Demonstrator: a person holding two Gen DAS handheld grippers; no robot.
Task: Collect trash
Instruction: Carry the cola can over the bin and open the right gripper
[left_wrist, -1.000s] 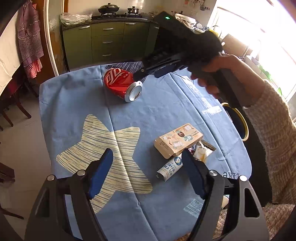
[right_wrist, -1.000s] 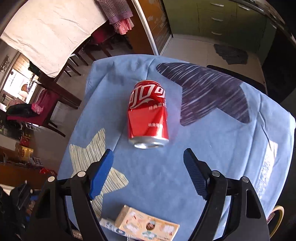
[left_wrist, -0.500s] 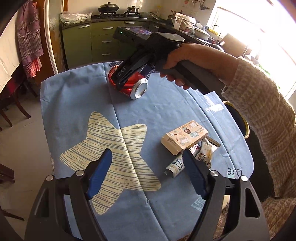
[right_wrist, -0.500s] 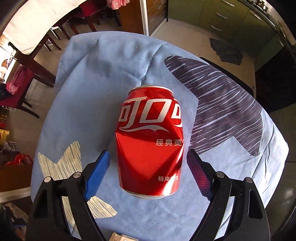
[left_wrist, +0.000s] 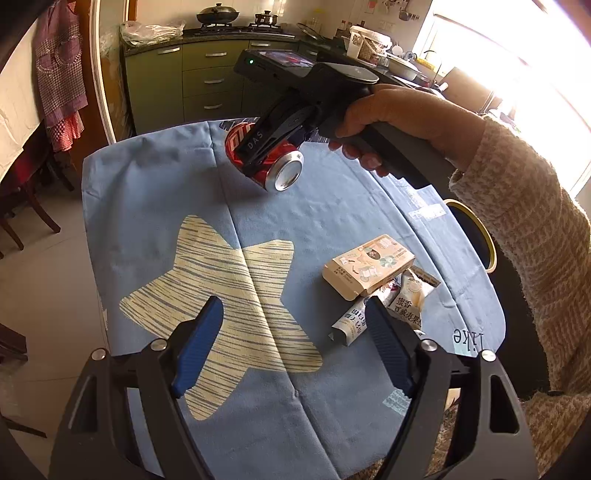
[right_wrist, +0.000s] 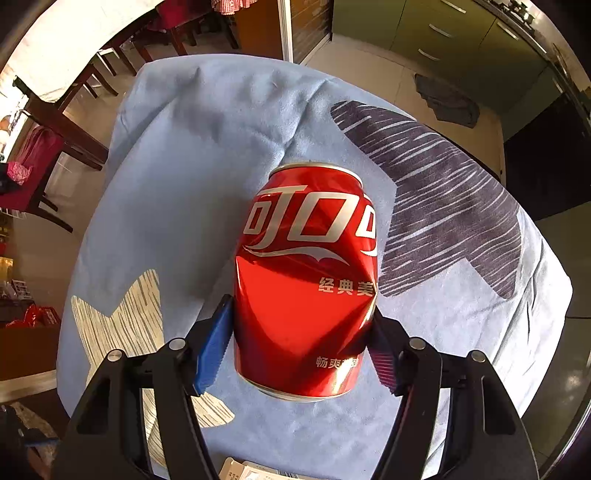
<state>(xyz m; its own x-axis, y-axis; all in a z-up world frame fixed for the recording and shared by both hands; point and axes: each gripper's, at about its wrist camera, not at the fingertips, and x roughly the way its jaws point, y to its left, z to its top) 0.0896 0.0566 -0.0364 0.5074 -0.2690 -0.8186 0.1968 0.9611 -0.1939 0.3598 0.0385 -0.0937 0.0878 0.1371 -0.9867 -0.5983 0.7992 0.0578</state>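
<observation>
A dented red can (right_wrist: 306, 280) lies on its side on the blue tablecloth (right_wrist: 177, 177), toward the far end of the table. My right gripper (right_wrist: 297, 332) points down over it, its jaws closing with both pads against the can's sides. In the left wrist view the can (left_wrist: 284, 173) shows under that gripper (left_wrist: 273, 155), held by a hand in a knitted sleeve. My left gripper (left_wrist: 293, 310) hangs open above the near part of the table, with nothing between its fingers. A beige carton (left_wrist: 367, 269) and some wrappers (left_wrist: 410, 299) lie to its right.
A dark bin with a yellow rim (left_wrist: 480, 236) stands beside the table's right edge. Wooden chairs (right_wrist: 55, 129) are off the left side. Green kitchen cabinets (left_wrist: 207, 85) line the far wall. A white sachet (left_wrist: 351, 321) lies by the carton.
The right gripper came down over the can and its jaws narrowed from wide of the can to touching its sides. The left gripper has barely moved.
</observation>
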